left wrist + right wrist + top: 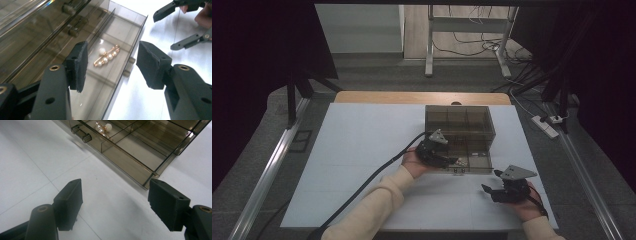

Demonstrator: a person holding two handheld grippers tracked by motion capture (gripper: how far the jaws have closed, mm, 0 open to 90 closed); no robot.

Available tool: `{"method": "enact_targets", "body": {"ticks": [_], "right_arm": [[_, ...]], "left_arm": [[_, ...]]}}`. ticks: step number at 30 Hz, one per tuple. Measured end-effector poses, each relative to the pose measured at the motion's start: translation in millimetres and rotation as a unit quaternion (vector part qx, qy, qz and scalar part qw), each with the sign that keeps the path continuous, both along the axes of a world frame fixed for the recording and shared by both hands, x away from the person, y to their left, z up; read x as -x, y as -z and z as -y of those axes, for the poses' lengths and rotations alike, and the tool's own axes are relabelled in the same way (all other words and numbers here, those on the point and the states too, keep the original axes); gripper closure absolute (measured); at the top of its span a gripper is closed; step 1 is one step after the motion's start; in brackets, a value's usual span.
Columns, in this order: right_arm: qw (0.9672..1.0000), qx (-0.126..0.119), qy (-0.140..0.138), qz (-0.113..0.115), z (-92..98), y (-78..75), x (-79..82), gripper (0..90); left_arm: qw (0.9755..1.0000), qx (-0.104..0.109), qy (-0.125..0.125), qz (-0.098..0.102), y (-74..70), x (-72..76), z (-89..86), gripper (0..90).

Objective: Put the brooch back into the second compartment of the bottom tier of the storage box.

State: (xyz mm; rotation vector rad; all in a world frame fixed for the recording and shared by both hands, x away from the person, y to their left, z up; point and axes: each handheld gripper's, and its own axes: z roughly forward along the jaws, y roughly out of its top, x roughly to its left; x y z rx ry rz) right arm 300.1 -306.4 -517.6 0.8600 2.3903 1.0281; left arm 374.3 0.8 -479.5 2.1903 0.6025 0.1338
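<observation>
A smoky clear organiser box (457, 122) stands on the white table, its bottom drawer (472, 160) pulled out toward me. A gold brooch with pearls (107, 58) lies flat on the floor of the drawer (140, 35). My left gripper (452, 162) hovers at the drawer's front left, and in its own view the left gripper (112, 65) is open above the drawer, the pads touching nothing. My right gripper (490, 181) is open over bare table, to the right of and nearer than the drawer. From the right gripper (115, 205) the brooch (102, 127) lies far ahead.
Two small knobs (81, 133) stick out of the drawer's front wall. The box's upper compartments (457, 117) are split by dividers. The white table top (362, 165) spreads wide to the left. Cables trail from both grippers toward me.
</observation>
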Motion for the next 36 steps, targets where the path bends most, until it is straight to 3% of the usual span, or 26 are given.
{"method": "enact_targets", "body": {"ticks": [11, 20, 36], "right_arm": [[1.0, 0.001, 0.001, 0.003, -0.8, 0.1, 0.0, 27.3], [1.0, 0.0, 0.002, 0.003, -1.2, -0.4, 0.6, 27.3], [1.0, -0.002, 0.003, 0.003, -1.5, -0.8, 0.7, 27.3]], "left_arm": [[0.9993, 0.013, -0.035, 0.006, -1.6, 14.7, -41.0, 41.9], [0.9982, 0.018, -0.056, 0.007, 5.1, 31.5, -72.5, 41.3], [0.993, 0.019, -0.117, 0.001, 19.4, 63.5, -143.8, 38.0]]}}
